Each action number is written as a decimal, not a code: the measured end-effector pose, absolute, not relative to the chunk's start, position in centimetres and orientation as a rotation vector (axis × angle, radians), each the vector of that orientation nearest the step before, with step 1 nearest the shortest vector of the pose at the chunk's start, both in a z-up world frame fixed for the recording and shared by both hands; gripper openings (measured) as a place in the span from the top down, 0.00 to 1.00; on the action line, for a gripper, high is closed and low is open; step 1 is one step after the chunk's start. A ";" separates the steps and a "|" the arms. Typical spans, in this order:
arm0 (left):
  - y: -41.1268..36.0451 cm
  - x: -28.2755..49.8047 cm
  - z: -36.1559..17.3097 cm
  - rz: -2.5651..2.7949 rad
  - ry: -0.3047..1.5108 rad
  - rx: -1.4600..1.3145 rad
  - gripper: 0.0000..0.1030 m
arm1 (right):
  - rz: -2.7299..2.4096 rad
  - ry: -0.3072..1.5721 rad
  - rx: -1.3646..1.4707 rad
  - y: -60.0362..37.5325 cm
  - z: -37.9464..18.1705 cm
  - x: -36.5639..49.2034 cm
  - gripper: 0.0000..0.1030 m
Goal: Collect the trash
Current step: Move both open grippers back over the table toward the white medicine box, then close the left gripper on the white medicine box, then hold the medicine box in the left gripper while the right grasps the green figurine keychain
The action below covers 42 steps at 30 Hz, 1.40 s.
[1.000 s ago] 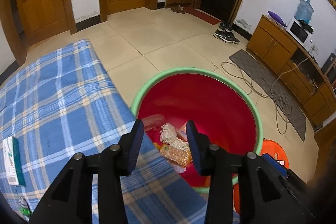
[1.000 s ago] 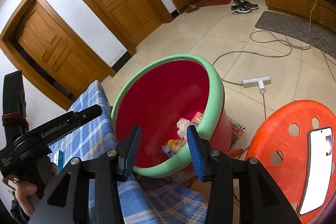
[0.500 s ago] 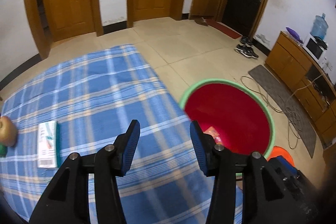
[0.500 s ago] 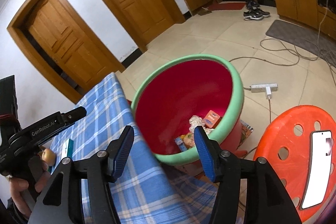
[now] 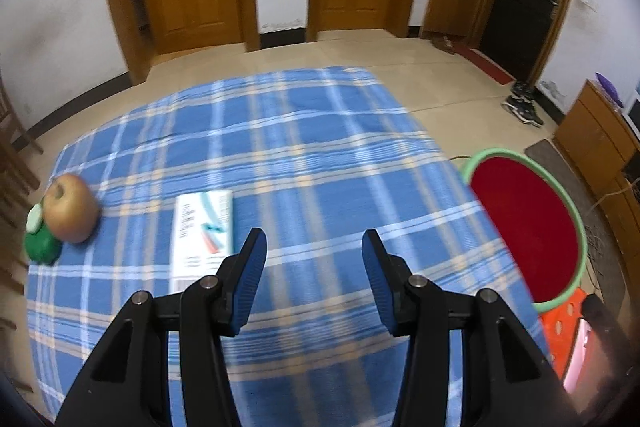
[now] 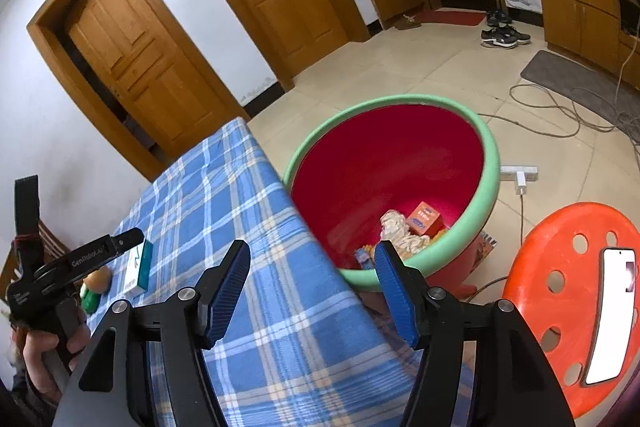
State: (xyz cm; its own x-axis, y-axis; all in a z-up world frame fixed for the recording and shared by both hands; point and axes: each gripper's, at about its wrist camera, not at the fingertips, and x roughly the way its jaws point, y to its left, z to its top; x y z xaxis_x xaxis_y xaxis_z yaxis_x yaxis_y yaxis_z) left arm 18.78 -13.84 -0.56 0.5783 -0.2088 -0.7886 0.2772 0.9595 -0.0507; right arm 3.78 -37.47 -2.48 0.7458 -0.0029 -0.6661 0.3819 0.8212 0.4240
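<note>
A red basin with a green rim [image 5: 560, 187] [image 6: 492, 163] stands on the floor beside the table and holds crumpled paper [image 6: 396, 231], an orange box [image 6: 424, 217] and wrappers. A white and teal box [image 5: 204, 227] [image 6: 138, 267] lies on the blue plaid tablecloth [image 5: 320, 167] [image 6: 224, 195]. My left gripper [image 5: 312, 255] is open and empty above the cloth, just right of the box. My right gripper [image 6: 312, 267] is open and empty over the table edge, near the basin. The left gripper's body shows in the right wrist view [image 6: 76, 263].
A brown onion-like fruit [image 5: 70, 209] and a green toy [image 5: 40, 247] sit at the table's left edge. An orange stool [image 6: 568, 291] with a phone [image 6: 610, 315] stands right of the basin. Cables and a power strip [image 6: 520, 173] lie on the floor.
My left gripper has swung left from over the basin to over the tablecloth, near the white box. My right gripper has drawn back and opened a little wider.
</note>
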 end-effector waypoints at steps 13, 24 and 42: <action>-8.5 21.7 -3.6 -0.169 0.963 0.038 0.33 | -0.249 0.778 0.549 -35.7 -4.2 5.6 0.25; -7.5 22.8 -6.6 -0.123 1.028 0.014 0.33 | -0.229 0.819 0.538 -34.4 -5.2 6.9 0.25; -1.9 17.5 -3.0 -0.091 0.933 -0.102 0.51 | -0.112 0.804 0.473 -29.6 -3.4 7.0 0.25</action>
State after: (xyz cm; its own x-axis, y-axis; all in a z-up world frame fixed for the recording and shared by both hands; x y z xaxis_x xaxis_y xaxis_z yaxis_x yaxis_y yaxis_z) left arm 17.52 -1.86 -3.01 0.5920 -0.1226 -0.7965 0.0342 0.9913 -0.1271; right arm 6.95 -29.62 -3.38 0.6943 0.0808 -0.7151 0.2725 0.8902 0.3652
